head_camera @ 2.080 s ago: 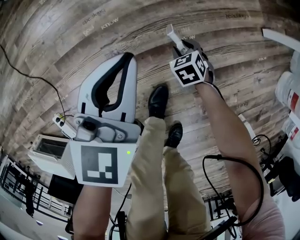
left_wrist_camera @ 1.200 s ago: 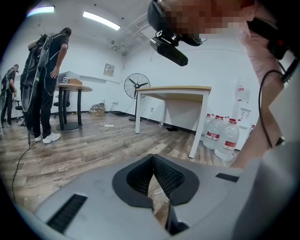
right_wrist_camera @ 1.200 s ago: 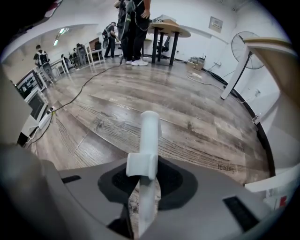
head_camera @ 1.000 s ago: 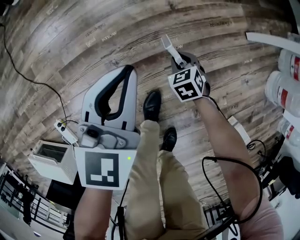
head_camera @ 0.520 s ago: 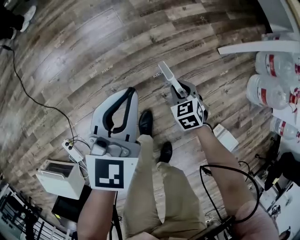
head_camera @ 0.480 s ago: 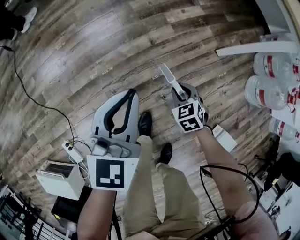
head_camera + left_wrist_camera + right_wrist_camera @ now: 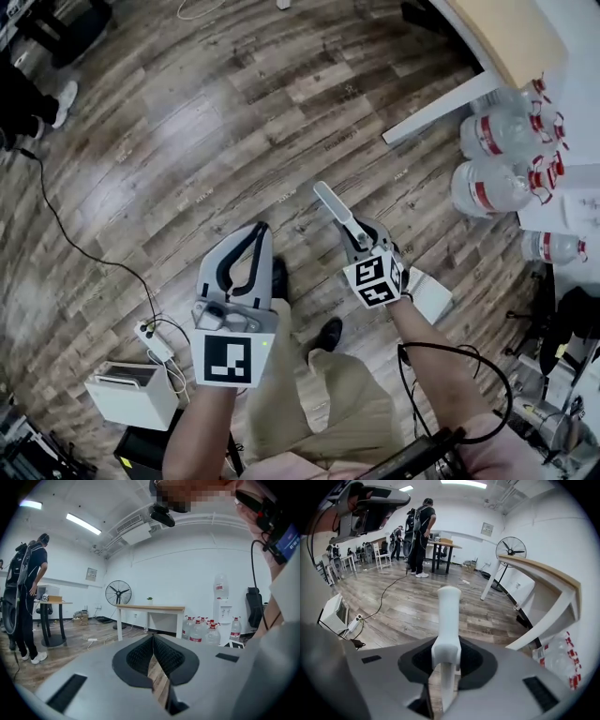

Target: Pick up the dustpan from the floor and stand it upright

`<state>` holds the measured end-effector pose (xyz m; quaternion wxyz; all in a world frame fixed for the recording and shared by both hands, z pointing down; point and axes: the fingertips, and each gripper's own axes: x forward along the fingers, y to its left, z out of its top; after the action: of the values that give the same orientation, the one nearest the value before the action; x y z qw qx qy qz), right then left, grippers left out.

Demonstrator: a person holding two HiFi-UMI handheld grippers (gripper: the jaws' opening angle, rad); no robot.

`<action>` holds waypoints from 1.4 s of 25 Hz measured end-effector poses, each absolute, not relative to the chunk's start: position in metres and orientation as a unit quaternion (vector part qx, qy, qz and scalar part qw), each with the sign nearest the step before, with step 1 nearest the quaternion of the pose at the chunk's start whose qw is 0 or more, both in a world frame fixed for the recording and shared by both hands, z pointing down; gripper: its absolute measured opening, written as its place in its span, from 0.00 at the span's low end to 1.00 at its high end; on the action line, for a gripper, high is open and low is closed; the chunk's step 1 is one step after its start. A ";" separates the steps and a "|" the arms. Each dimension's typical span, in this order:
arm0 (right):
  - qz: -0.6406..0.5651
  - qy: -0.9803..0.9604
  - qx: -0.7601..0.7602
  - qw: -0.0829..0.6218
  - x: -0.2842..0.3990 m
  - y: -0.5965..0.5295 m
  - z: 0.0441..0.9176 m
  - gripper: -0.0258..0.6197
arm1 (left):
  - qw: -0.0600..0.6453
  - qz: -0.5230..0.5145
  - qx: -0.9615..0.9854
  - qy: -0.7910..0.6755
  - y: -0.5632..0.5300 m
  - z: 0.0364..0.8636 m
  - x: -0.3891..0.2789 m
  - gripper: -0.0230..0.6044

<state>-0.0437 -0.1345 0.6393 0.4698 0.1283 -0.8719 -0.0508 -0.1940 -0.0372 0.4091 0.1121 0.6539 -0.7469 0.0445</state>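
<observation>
The right claw [image 7: 446,663] is clamped on the white dustpan handle [image 7: 449,616]. The handle projects forward past the jaws and is lifted off the wooden floor [image 7: 187,141]. The pan end cannot be identified. A grip at the handle probably permits rotation to upright. The left claw [image 7: 153,641] is closed on nothing and held aside.
</observation>
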 end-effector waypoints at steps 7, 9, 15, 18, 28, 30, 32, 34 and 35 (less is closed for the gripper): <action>-0.042 -0.877 0.174 0.446 0.025 -0.137 0.574 0.18 | 0.069 0.049 0.684 -0.724 -0.054 0.338 -0.138 0.06; -0.040 -0.878 0.186 0.439 0.047 -0.138 0.557 0.18 | 0.062 0.052 0.691 -0.719 -0.059 0.322 -0.117 0.06; -0.033 -0.880 0.233 0.413 0.103 -0.145 0.504 0.18 | 0.029 0.053 0.729 -0.682 -0.072 0.274 -0.052 0.06; -0.028 -0.880 0.254 0.400 0.131 -0.145 0.482 0.18 | 0.025 0.053 0.742 -0.667 -0.073 0.254 -0.021 0.06; 0.005 -0.878 0.310 0.365 0.229 -0.130 0.439 0.20 | -0.022 0.047 0.783 -0.619 -0.083 0.192 0.062 0.06; 0.012 -0.876 0.323 0.358 0.249 -0.129 0.433 0.20 | -0.022 0.048 0.790 -0.611 -0.084 0.185 0.078 0.06; 0.020 -0.873 0.338 0.352 0.269 -0.129 0.429 0.21 | -0.025 0.049 0.797 -0.601 -0.087 0.178 0.095 0.06; 0.027 -0.869 0.352 0.348 0.290 -0.128 0.425 0.22 | -0.031 0.051 0.806 -0.589 -0.090 0.172 0.114 0.06; 0.031 -0.866 0.359 0.346 0.301 -0.129 0.424 0.22 | -0.035 0.052 0.811 -0.581 -0.091 0.169 0.125 0.06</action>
<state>0.3006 -0.1288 0.4240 0.3459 0.3587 -0.8664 0.0307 0.1248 -0.0912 0.1689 -0.0355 0.8112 -0.5814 0.0519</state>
